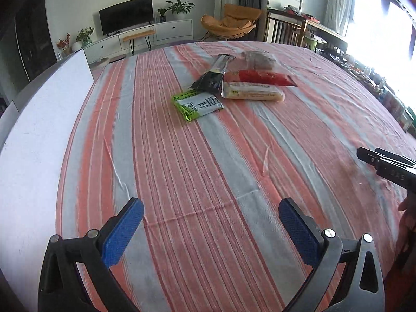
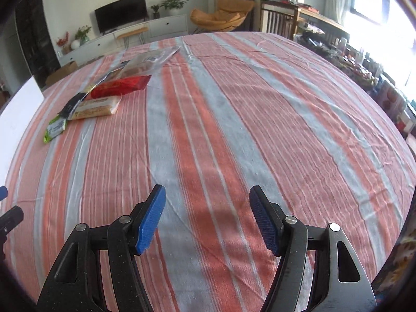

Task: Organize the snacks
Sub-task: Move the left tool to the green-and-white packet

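Several snack packs lie in a loose pile on the striped tablecloth (image 1: 208, 156). A green and white pack (image 1: 197, 103) is nearest, with a beige cracker pack (image 1: 253, 93), a red pack (image 1: 257, 76), a dark pack (image 1: 212, 78) and a clear bag (image 1: 260, 58) behind it. In the right wrist view the pile sits far left: green pack (image 2: 55, 128), beige pack (image 2: 97, 108), red pack (image 2: 121, 86), clear bag (image 2: 148, 63). My left gripper (image 1: 211, 205) is open and empty, well short of the pile. My right gripper (image 2: 207, 193) is open and empty over bare cloth.
A white board (image 1: 39, 130) lies along the table's left edge. The right gripper's body (image 1: 387, 163) shows at the right edge of the left wrist view. Beyond the table stand a TV unit (image 1: 145, 35), an orange chair (image 1: 234, 22) and a cluttered side table (image 1: 306, 26).
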The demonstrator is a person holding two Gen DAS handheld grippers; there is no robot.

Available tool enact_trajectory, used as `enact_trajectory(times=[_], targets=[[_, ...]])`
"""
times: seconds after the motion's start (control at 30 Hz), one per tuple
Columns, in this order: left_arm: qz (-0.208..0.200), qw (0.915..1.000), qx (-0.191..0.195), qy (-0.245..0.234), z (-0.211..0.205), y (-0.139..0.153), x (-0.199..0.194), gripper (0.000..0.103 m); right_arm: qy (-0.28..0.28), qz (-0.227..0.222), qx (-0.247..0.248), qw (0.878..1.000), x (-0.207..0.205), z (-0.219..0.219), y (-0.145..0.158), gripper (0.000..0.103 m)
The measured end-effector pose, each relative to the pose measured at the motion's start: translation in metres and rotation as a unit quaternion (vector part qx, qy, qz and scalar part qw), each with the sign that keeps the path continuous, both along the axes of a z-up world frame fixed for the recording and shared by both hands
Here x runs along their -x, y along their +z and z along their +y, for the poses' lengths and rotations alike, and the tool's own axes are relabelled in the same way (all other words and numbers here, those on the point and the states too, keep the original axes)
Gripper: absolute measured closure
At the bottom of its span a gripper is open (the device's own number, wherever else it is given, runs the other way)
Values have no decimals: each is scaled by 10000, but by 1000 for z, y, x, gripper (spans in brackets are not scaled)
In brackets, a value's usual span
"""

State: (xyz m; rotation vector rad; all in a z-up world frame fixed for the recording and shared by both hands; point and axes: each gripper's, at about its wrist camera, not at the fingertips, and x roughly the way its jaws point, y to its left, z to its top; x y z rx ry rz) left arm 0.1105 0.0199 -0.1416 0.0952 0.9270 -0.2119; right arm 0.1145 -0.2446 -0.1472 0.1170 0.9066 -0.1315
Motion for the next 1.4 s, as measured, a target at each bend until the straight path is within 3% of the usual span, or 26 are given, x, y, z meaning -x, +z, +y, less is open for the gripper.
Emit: enact_trajectory(times=[0.2, 0.3, 0.4, 0.6, 0.63, 0.67, 0.77, 0.83, 1.07, 1.13, 1.2, 1.4], targets=[[198, 9997, 66, 95, 4, -7, -27, 0, 10, 5, 205, 9998, 7, 14, -2, 29], [190, 9987, 359, 323, 10, 4, -56, 0, 60, -37, 276, 9996, 8, 19, -3, 26], [465, 9953, 644, 549, 9, 5, -100, 0, 50, -44, 215, 9997, 7, 16, -5, 24], [645, 9890, 519, 1226, -3, -10, -164, 6, 72, -46, 194, 9998, 8, 15, -5, 22], [523, 9890, 416, 1321, -5, -10, -167, 8, 74, -45, 194, 9998, 8, 15, -5, 22], [486, 9889, 358, 1357, -7, -11, -169, 12, 76, -45, 191, 9998, 8, 15, -4, 22], [294, 9923, 54, 1204, -10, -8, -162, 46, 85, -42, 185, 9998, 8, 15, -4, 21], [294, 9952, 94, 933, -7, -8, -148, 51, 89, -41, 181, 9998, 8, 15, -4, 21], [452, 9985, 94, 277, 23, -3, -75, 50, 87, -41, 182, 9998, 7, 14, -4, 20], [391, 9991, 24, 188, 27, -4, -62, 43, 87, -40, 183, 9998, 7, 15, -4, 20], [346, 9992, -81, 181, 28, -7, -58, 22, 87, -40, 184, 9998, 7, 15, -4, 20], [118, 9993, -87, 335, 32, -12, -63, 12, 98, -40, 183, 9998, 8, 15, -4, 20]])
